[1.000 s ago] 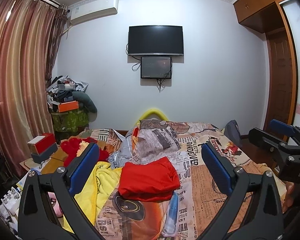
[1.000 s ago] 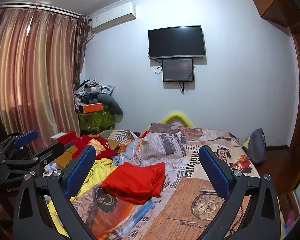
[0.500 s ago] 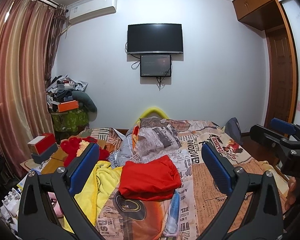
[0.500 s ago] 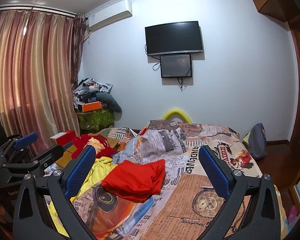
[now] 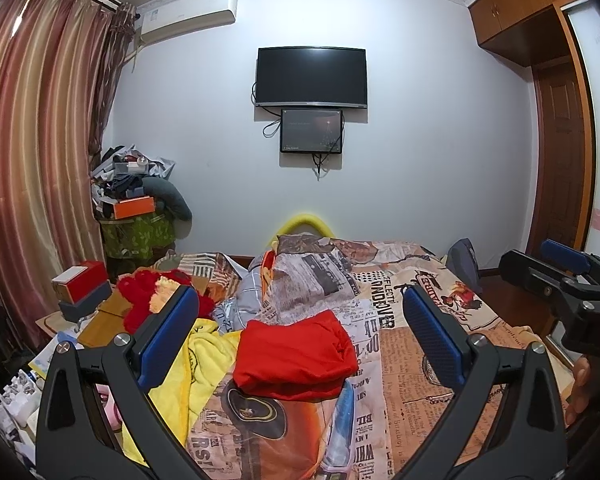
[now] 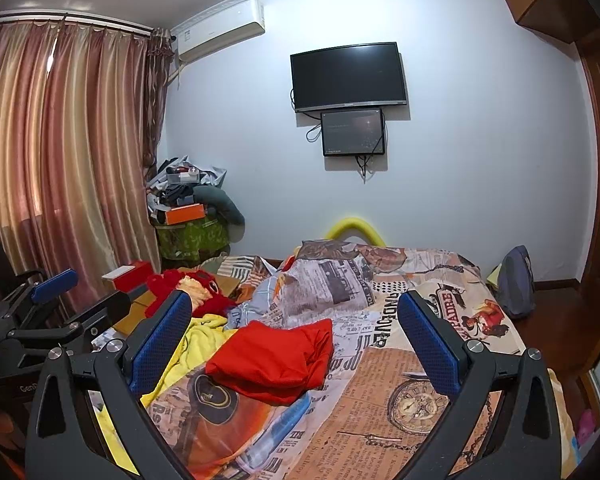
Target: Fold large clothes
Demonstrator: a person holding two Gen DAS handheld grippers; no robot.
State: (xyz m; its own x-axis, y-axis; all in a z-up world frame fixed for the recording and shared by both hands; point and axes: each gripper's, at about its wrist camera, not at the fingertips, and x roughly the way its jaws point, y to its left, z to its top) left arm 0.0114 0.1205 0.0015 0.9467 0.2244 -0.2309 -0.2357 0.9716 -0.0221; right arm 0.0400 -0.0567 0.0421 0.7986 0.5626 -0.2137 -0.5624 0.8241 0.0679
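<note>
Printed bedcover (image 5: 404, 360) spreads wide under you, the red garment (image 5: 296, 356) sits folded near its middle with the crumpled yellow garment (image 5: 204, 364) just beside it — likely your next piece, needing a reach down-left — while your left claw (image 5: 300, 340) and right claw (image 6: 296, 340) hang spread and empty.

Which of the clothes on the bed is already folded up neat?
The red garment in the middle of the bed is a tidy folded stack. The yellow garment beside it lies crumpled and spread out.
</note>
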